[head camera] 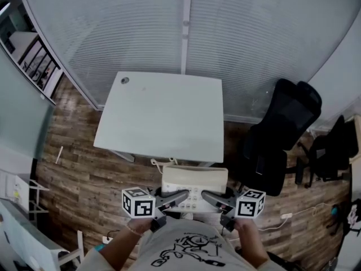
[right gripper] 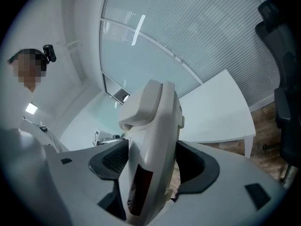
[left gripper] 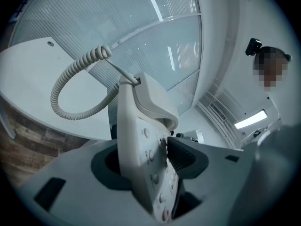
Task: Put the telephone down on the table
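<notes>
Cream plastic makes up the telephone (head camera: 194, 188), a rigid desk set with its handset (head camera: 194, 178) lying in the cradle across the top. It hangs in the air close to the person's body. In the head view it sits at 6 o'clock from the white tabletop (head camera: 163, 117), just short of the near edge and not yet over it.

The left hand-held gripper (head camera: 179, 197) is clamped on the left edge of the base, one pad on the keypad face and the other on the underside. The right hand-held gripper (head camera: 210, 197) is clamped the same way on the right edge.

The set looks light and its shell stiff, so it should not flex between the two grips. The smooth plastic could slide under the pads, though. The handset only rests in its cradle and would likely tip out if the base tilts. The coiled cord (left gripper: 56, 95) loops free at the back and might snag the tabletop's edge. Holding the two side edges of the base and keeping it level seems the soundest grip.
</notes>
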Action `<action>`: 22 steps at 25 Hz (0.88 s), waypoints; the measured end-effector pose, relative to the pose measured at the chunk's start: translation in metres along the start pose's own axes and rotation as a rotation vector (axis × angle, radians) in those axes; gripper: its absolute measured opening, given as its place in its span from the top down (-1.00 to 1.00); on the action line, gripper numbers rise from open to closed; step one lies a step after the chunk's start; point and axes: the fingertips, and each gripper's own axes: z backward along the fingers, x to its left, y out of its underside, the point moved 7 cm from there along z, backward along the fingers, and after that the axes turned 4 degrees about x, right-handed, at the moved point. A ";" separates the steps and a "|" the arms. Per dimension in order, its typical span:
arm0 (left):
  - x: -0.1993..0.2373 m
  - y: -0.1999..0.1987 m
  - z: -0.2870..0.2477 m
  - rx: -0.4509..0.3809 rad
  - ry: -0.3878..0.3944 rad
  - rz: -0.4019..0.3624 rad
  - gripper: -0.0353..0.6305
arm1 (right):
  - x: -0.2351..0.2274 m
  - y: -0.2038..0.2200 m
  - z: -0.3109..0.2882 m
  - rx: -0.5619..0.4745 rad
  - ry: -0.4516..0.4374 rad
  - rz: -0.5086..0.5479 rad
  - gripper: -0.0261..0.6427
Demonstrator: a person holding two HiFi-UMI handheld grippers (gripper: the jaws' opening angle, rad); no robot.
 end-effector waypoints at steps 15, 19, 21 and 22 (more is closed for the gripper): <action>0.052 -0.074 0.020 0.030 0.027 0.006 0.22 | -0.009 -0.056 -0.067 -0.021 0.026 -0.012 -0.02; 0.064 -0.086 0.024 0.035 0.036 0.004 0.22 | -0.011 -0.063 -0.080 -0.029 0.031 -0.017 -0.02; 0.067 -0.089 0.027 0.041 0.034 0.006 0.22 | -0.011 -0.064 -0.085 -0.029 0.035 -0.020 -0.02; 0.068 -0.090 0.028 0.042 0.034 0.007 0.22 | -0.011 -0.065 -0.086 -0.029 0.037 -0.021 -0.02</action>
